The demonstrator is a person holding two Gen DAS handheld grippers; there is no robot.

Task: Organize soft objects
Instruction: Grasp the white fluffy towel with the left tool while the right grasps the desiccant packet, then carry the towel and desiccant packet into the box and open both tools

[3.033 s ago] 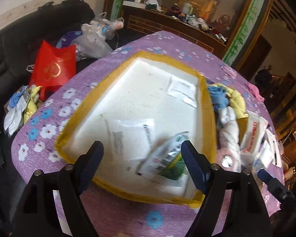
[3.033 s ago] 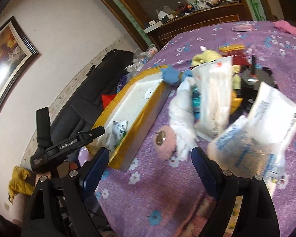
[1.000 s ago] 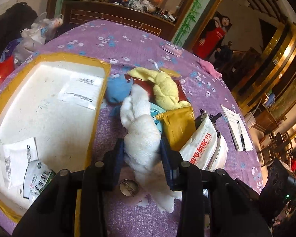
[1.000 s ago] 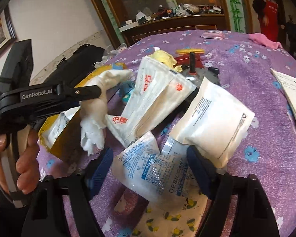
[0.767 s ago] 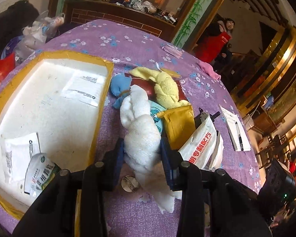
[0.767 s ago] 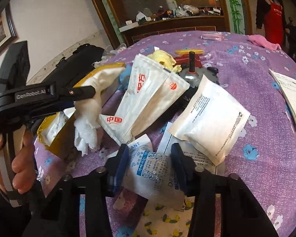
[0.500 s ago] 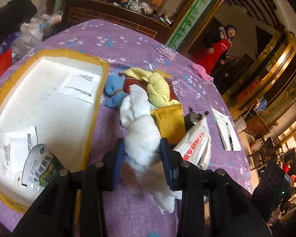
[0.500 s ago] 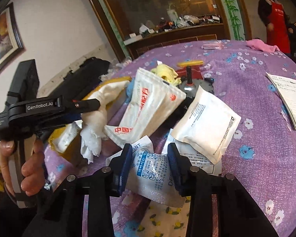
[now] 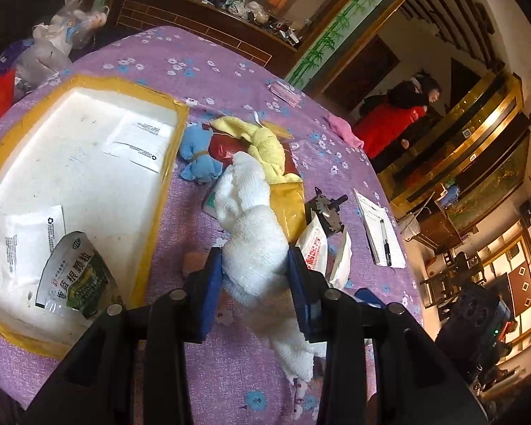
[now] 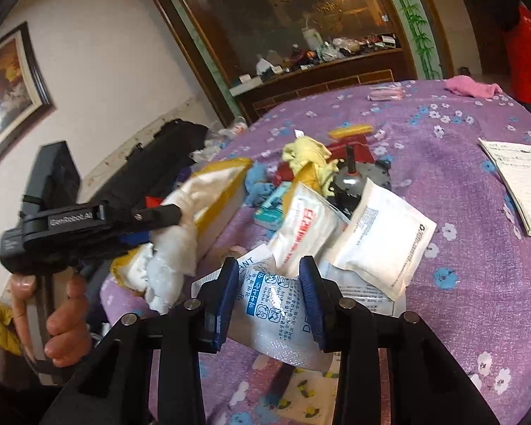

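Nearby, yellow towel (image 9: pixel 262 141), blue cloth (image 9: pixel 198 156), notepad (image 9: pixel 378 226), white tray (image 9: pixel 159 191).

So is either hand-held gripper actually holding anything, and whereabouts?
Left hand-held gripper clamps the white towel near its lower middle; right hand-held gripper pinches the desiccant packet across its upper end.

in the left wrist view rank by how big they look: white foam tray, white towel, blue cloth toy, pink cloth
1. white foam tray
2. white towel, though it sits close to the camera, so its size is inflated
3. blue cloth toy
4. pink cloth, farthest away, so unsure
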